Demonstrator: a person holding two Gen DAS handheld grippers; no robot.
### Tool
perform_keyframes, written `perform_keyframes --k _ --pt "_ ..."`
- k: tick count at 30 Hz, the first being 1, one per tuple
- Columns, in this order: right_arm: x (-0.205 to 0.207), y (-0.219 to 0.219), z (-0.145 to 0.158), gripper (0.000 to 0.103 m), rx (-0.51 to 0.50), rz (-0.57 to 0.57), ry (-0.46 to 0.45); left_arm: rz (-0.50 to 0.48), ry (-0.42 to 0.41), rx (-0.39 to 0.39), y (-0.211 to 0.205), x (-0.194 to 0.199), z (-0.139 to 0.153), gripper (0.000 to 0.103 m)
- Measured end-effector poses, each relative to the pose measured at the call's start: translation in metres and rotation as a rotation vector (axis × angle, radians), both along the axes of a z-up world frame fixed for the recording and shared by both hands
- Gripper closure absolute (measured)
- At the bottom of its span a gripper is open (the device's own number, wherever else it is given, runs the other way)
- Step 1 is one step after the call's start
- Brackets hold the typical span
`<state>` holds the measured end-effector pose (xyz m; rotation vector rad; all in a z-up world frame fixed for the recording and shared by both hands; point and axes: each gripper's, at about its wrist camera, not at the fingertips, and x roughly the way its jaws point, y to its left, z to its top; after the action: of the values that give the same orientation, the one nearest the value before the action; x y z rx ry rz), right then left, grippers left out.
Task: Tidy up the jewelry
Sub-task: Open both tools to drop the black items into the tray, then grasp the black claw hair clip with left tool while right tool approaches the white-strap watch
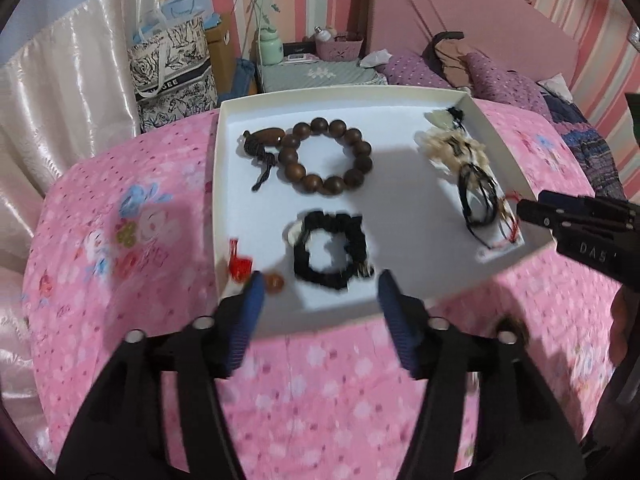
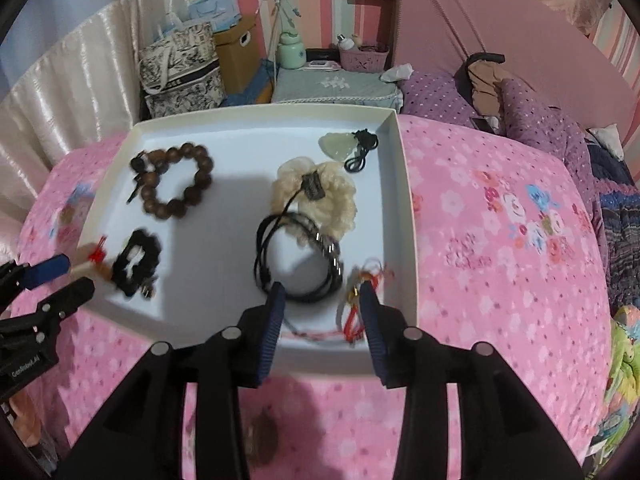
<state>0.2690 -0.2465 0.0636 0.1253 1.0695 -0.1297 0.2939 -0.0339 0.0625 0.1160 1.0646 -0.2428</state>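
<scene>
Pink bedspread (image 1: 120,280) blurs; left gripper (image 1: 320,284) and right gripper (image 2: 322,294) gape (empty).

On the bed (image 2: 480,240) lies a tray (image 2: 402,184) holding a bead bracelet (image 2: 176,178) at far left, a scrunchie (image 2: 134,262) nearer, a pendant (image 2: 338,146) at far right, and cords (image 2: 300,264) before a hairpiece (image 2: 320,200).

White tray (image 2: 400,184) is sitting mid-frame. Brown bead bracelet (image 2: 176,180) is lying flat at upper left, black scrunchie (image 2: 136,264) below it, red charm (image 2: 97,254) at the tray's left edge. Cream scrunchie (image 2: 320,196) is lying centre, black cords (image 2: 300,264) overlapping its lower edge, jade pendant (image 2: 338,146) upper right, red string (image 2: 356,308) at lower right, blurred.
</scene>
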Motion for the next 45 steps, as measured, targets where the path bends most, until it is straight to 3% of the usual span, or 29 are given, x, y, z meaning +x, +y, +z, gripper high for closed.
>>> perform_keyframes --k 6,16,23,33,45 --pt "-0.033 0.007 -0.001 0.063 -0.003 0.035 0.052 -0.043 0.047 -0.001 0.010 -0.049 -0.005 0.036" --pt "-0.061 0.019 -0.017 0.063 0.009 0.054 0.114 -0.068 0.146 -0.012 0.015 -0.094 -0.025 0.036" --pt "-0.069 0.034 -0.024 0.063 0.008 0.089 0.145 -0.111 0.169 -0.014 0.011 -0.121 -0.022 0.036" --pt "-0.072 0.047 -0.029 0.063 0.006 0.106 0.161 -0.256 0.172 -0.050 -0.003 -0.176 -0.008 0.036" --pt "-0.074 0.054 -0.039 0.063 -0.004 0.114 0.188 -0.373 0.203 0.008 -0.032 -0.210 -0.033 0.031"
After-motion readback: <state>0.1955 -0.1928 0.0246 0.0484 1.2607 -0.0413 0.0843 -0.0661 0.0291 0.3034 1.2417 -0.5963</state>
